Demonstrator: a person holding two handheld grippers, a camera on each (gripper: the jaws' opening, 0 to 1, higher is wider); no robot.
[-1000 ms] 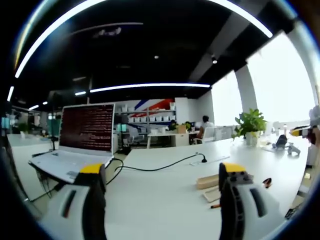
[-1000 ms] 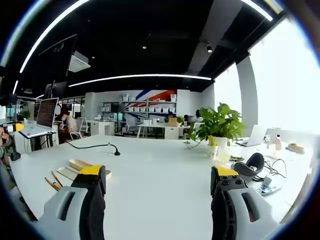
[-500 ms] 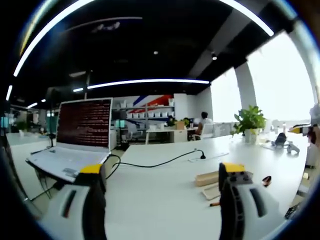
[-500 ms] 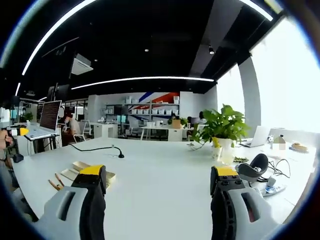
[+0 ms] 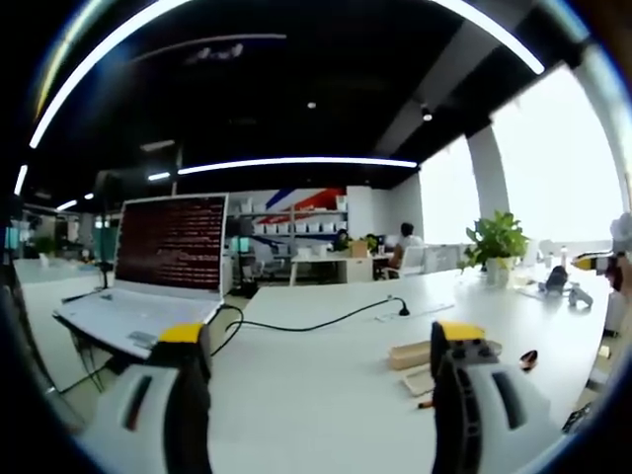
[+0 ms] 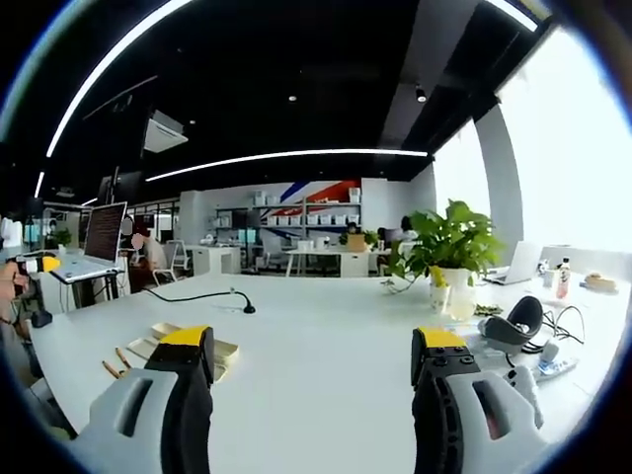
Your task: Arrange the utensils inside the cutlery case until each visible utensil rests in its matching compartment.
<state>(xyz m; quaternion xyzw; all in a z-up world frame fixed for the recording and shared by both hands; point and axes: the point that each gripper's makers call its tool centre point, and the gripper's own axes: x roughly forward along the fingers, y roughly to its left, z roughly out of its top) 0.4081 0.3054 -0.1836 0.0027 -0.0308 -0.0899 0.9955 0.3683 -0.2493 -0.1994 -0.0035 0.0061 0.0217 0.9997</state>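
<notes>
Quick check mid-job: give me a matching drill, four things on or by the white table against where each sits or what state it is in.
Things:
1. laptop
2. potted plant
3. cutlery case
4. left gripper

Places or states:
A. flat on the table, by the right gripper's left jaw
B. open, holding nothing
C. on a stand beside the table, screen lit
D. upright on the table near the window

Pairs: 1-C, 2-D, 3-A, 4-B

Right gripper view swings slightly: the cutlery case (image 6: 186,343) and the loose utensils (image 6: 117,363) beside it now sit closer to the left jaw than 1.0 s ago. Nothing on the white table (image 6: 326,346) itself moves. Left gripper view shifts marginally; the laptop (image 5: 158,276) appears a touch larger.
</notes>
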